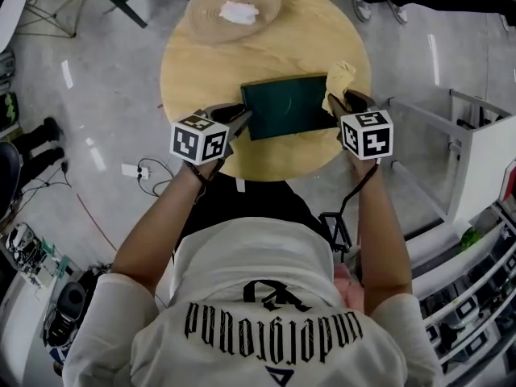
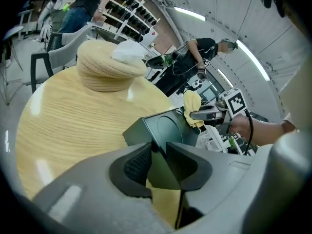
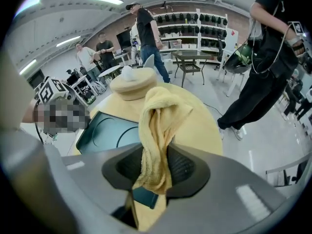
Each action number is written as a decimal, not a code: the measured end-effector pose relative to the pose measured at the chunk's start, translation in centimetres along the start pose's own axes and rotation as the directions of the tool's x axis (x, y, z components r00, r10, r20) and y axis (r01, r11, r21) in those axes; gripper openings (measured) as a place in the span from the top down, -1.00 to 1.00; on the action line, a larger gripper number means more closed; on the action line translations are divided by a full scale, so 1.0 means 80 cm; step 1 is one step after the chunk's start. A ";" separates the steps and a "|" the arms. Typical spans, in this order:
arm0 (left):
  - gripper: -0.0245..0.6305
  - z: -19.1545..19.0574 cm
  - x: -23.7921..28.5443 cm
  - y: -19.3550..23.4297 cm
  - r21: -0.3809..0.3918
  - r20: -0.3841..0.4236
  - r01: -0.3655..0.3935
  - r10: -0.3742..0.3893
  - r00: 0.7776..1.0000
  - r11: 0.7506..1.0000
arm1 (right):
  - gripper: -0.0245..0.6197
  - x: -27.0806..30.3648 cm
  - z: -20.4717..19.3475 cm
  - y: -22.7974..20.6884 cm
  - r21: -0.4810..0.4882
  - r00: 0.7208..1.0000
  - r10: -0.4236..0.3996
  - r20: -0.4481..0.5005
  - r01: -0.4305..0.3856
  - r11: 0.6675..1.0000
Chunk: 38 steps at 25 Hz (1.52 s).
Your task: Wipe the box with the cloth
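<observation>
A dark green flat box (image 1: 282,107) lies in the middle of the round wooden table (image 1: 210,63). My left gripper (image 1: 242,118) is at the box's near left corner. In the left gripper view that corner of the box (image 2: 165,128) sits between the pads, and the left gripper (image 2: 157,157) is shut on it. My right gripper (image 1: 339,106) is at the box's right edge, shut on a yellow cloth (image 1: 339,77). In the right gripper view the cloth (image 3: 156,130) stands up bunched out of the right gripper (image 3: 155,167), beside the box (image 3: 109,128).
A woven straw piece (image 1: 234,10) with a white crumpled thing on it sits at the table's far edge. A white frame rack (image 1: 476,143) stands to the right. People (image 3: 265,52) stand beyond the table, and cables lie on the floor at left.
</observation>
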<state>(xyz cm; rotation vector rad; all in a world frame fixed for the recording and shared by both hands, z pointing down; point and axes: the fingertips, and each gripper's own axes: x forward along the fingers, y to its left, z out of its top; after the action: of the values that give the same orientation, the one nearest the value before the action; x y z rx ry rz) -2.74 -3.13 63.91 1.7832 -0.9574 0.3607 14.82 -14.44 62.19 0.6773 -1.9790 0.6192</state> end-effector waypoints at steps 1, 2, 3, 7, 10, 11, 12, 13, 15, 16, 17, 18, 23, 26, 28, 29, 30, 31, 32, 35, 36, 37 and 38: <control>0.60 -0.001 0.001 0.001 0.000 -0.003 0.001 -0.001 1.000 1.000 | 0.52 0.002 0.003 0.003 -0.019 1.000 -0.002 0.003 0.002 1.000; 0.60 -0.001 0.001 0.001 0.004 -0.005 0.001 -0.001 1.000 1.000 | 0.52 0.006 0.006 0.006 -0.041 1.000 -0.004 0.003 0.004 0.999; 0.60 -0.002 0.002 0.002 0.012 -0.007 0.000 0.000 1.000 1.000 | 0.52 0.010 0.008 0.008 -0.061 1.000 -0.007 -0.001 0.007 0.998; 0.58 -0.003 0.002 0.000 0.048 -0.022 -0.008 0.009 1.000 0.999 | 0.52 0.025 0.017 0.011 -0.061 1.000 0.008 -0.011 -0.008 0.998; 0.58 -0.003 0.001 -0.001 0.038 -0.013 -0.003 0.003 1.000 0.999 | 0.52 0.028 0.026 0.020 -0.063 1.000 0.027 -0.002 -0.028 0.998; 0.58 -0.003 0.000 -0.001 0.033 -0.007 -0.001 0.001 1.000 0.999 | 0.52 0.031 0.028 0.029 -0.071 0.999 0.039 -0.001 -0.039 0.997; 0.58 -0.002 0.000 0.000 0.029 -0.002 0.002 -0.002 1.000 1.000 | 0.53 0.034 0.031 0.040 -0.082 0.999 0.052 -0.001 -0.052 0.995; 0.58 -0.002 0.001 0.000 0.024 0.003 0.006 -0.006 1.000 1.000 | 0.53 0.039 0.034 0.052 -0.097 0.998 0.066 -0.003 -0.066 0.993; 0.58 -0.002 0.002 0.001 0.016 0.013 0.015 -0.015 1.000 1.000 | 0.52 0.047 0.040 0.080 -0.140 0.997 0.082 -0.007 -0.082 0.987; 0.58 -0.002 0.002 0.002 0.013 0.019 0.020 -0.020 1.000 1.000 | 0.53 0.051 0.043 0.093 -0.169 0.996 0.086 -0.009 -0.086 0.982; 0.58 -0.002 0.003 0.003 0.010 0.023 0.025 -0.025 0.999 1.000 | 0.53 0.055 0.045 0.106 -0.197 0.996 0.091 -0.012 -0.092 0.976; 0.58 -0.002 0.002 0.003 0.007 0.026 0.030 -0.030 0.999 1.000 | 0.53 0.058 0.048 0.119 -0.217 0.994 0.105 -0.014 -0.106 0.970; 0.58 -0.003 0.002 0.002 -0.004 0.029 0.055 -0.055 0.998 0.998 | 0.53 0.074 0.054 0.206 -0.280 0.972 0.230 -0.049 -0.234 0.931; 0.59 -0.003 0.003 0.002 -0.013 0.037 0.069 -0.068 0.997 0.998 | 0.53 0.082 0.054 0.232 -0.295 0.964 0.261 -0.050 -0.263 0.918; 0.59 -0.003 0.002 0.002 -0.018 0.045 0.075 -0.074 0.996 0.997 | 0.53 0.083 0.053 0.231 -0.282 0.962 0.269 -0.044 -0.270 0.921; 0.59 -0.003 0.002 0.003 -0.021 0.050 0.077 -0.076 0.996 0.997 | 0.54 0.082 0.052 0.230 -0.272 0.961 0.274 -0.047 -0.276 0.922; 0.59 -0.003 0.002 0.004 -0.026 0.056 0.079 -0.078 0.995 0.997 | 0.54 0.081 0.050 0.230 -0.263 0.959 0.278 -0.051 -0.282 0.923; 0.59 -0.004 0.002 0.005 -0.031 0.061 0.080 -0.078 0.995 0.996 | 0.54 0.080 0.048 0.231 -0.253 0.958 0.280 -0.055 -0.285 0.925; 0.59 -0.004 0.002 0.005 -0.034 0.066 0.080 -0.077 0.995 0.996 | 0.54 0.077 0.045 0.232 -0.241 0.958 0.280 -0.057 -0.286 0.927; 0.59 -0.004 0.000 0.003 -0.033 0.074 0.076 -0.073 0.995 0.997 | 0.54 0.066 0.028 0.232 -0.206 0.960 0.274 -0.054 -0.279 0.938; 0.59 -0.004 0.000 0.002 -0.032 0.075 0.075 -0.072 0.995 0.997 | 0.54 0.063 0.021 0.232 -0.198 0.961 0.273 -0.052 -0.277 0.940; 0.59 -0.004 0.000 0.003 -0.031 0.076 0.075 -0.072 0.994 0.997 | 0.54 0.060 0.013 0.235 -0.190 0.961 0.271 -0.048 -0.275 0.942; 0.59 -0.004 0.000 0.004 -0.030 0.077 0.075 -0.072 0.994 0.997 | 0.54 0.057 0.007 0.237 -0.181 0.962 0.269 -0.044 -0.272 0.945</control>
<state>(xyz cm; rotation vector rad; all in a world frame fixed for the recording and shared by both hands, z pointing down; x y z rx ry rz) -2.90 -2.87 64.27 1.8074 -0.9426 0.2308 -0.28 -2.06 63.12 0.2861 -2.0990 0.5900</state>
